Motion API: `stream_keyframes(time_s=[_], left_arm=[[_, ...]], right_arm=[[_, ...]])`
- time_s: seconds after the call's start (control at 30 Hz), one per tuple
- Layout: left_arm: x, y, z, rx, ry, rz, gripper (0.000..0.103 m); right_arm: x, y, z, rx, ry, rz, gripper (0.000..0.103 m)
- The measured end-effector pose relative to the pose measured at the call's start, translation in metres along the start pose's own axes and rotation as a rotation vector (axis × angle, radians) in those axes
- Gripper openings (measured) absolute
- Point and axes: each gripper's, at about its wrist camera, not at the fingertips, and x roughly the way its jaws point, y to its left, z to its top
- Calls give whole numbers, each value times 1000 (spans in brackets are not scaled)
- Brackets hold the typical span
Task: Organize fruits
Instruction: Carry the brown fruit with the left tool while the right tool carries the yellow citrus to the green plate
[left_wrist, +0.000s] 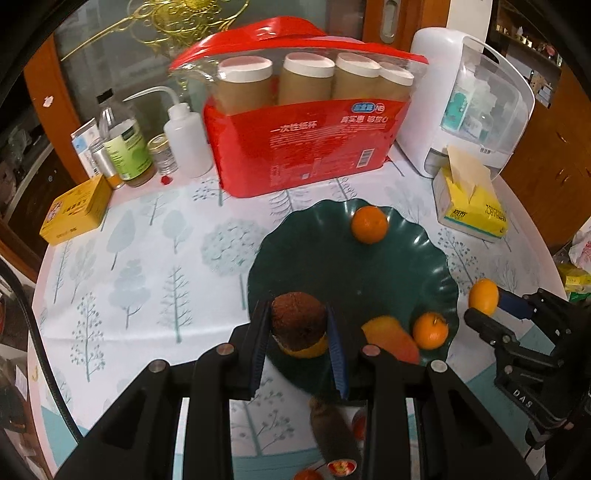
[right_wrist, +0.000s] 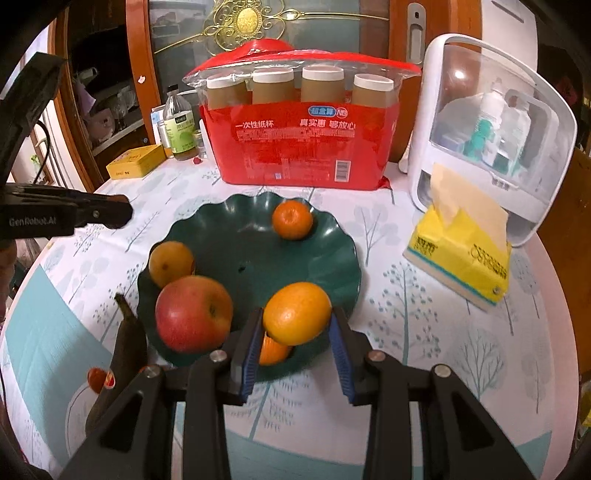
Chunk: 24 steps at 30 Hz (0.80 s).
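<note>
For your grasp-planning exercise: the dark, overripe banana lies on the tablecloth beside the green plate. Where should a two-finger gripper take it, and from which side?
Probably grip the banana across its thick middle, coming from above with the fingers on its long sides. It lies flat on the cloth, its thin stem pointing towards the green plate.

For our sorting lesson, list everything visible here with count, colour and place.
plate: 1, dark green, table centre
oranges: 2, orange, on plate
apple: 1, red-yellow, on plate
large orange: 1, orange, in right gripper
brown-topped fruit: 1, brown and orange, in left gripper
banana: 1, blackened, beside plate
paper-cup pack: 1, red, behind plate
tissue pack: 1, yellow, right of plate
storage box: 1, white, back right
tin: 1, yellow, back left
bottles: several, mixed, back left
tablecloth: 1, white, under everything
left gripper: 1, black, over plate
right gripper: 1, black, over plate
</note>
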Motion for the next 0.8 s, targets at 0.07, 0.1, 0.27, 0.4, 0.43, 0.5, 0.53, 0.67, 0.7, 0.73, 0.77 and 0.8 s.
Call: stream_keyframes(time_s=[0.07,0.1,0.27,0.4,0.43,0.5,0.53,0.67,0.7,0.73,0.77,0.8], left_arm=[[5,-3,5,-5,3,-6,29],[8,-5,7,-8,6,-11,29],[21,-12,13,-32,21,-38,29],[31,-13,14,-65,39,-61,29],[34,-14,14,-68,43,-64,29],[38,-13,14,-74,51,-68,29],[39,-13,13,-75,55,-69,29],[44,-11,12,-84,67,-66,29],[45,-10,11,-93,67,-62,31],[44,-8,12,-100,66,-62,38],[43,-6,12,-110,61,-64,46],[41,-5,12,-116,57,-64,49]], right_arm=[[4,-1,6,5,-5,11,36],[6,-1,7,8,-6,18,36],[18,1,9,13,14,49,36],[26,1,7,23,25,69,36],[27,1,6,23,28,74,36],[30,1,6,23,32,82,36],[32,1,6,24,35,84,36],[36,1,5,37,39,92,36],[37,1,5,40,40,95,36],[37,1,5,43,42,98,37],[38,1,5,45,43,97,39],[37,2,5,44,42,96,40]])
